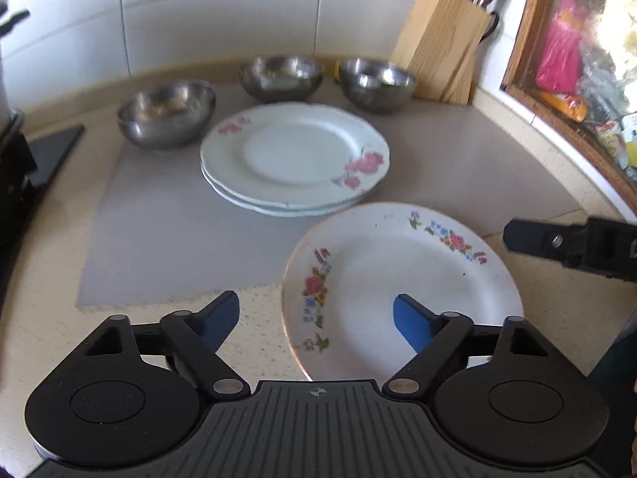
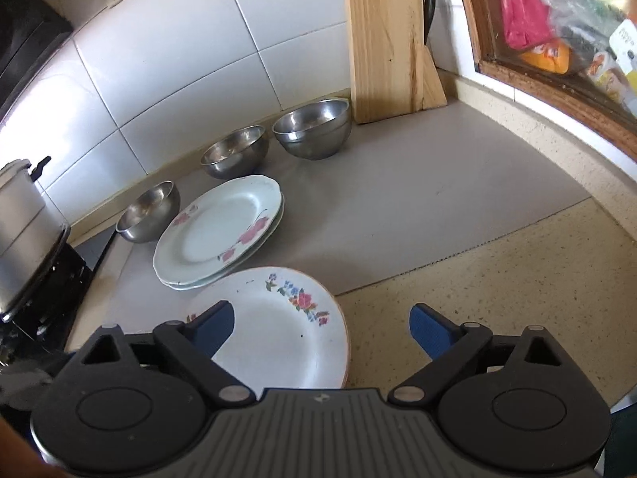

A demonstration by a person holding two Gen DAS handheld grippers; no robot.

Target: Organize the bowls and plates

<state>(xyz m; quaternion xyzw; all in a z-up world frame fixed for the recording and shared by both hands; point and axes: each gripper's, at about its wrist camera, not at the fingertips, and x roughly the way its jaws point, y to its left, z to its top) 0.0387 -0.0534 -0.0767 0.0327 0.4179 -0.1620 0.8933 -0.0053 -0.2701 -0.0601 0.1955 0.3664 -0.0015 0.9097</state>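
Note:
A white plate with small coloured flowers [image 1: 402, 279] [image 2: 274, 326] lies at the counter's front, overlapping the mat's edge. Two stacked white plates with pink flowers [image 1: 294, 151] [image 2: 215, 231] lie on the grey mat behind it. Three steel bowls [image 1: 167, 113] [image 1: 280, 75] [image 1: 376, 81] stand at the back; they also show in the right wrist view [image 2: 149, 213] [image 2: 235, 155] [image 2: 312, 127]. My left gripper [image 1: 316, 318] is open, straddling the flowered plate's left rim. My right gripper [image 2: 322, 328] is open, straddling its right rim; its finger shows in the left view [image 1: 529, 239].
A wooden knife block [image 1: 446, 40] [image 2: 390, 51] stands in the back corner. A grey mat [image 1: 159, 223] [image 2: 418, 199] covers the speckled counter. A metal pot [image 2: 20, 215] sits on the black stove [image 2: 43, 290] at left. A wood-framed window [image 2: 557, 79] lines the right.

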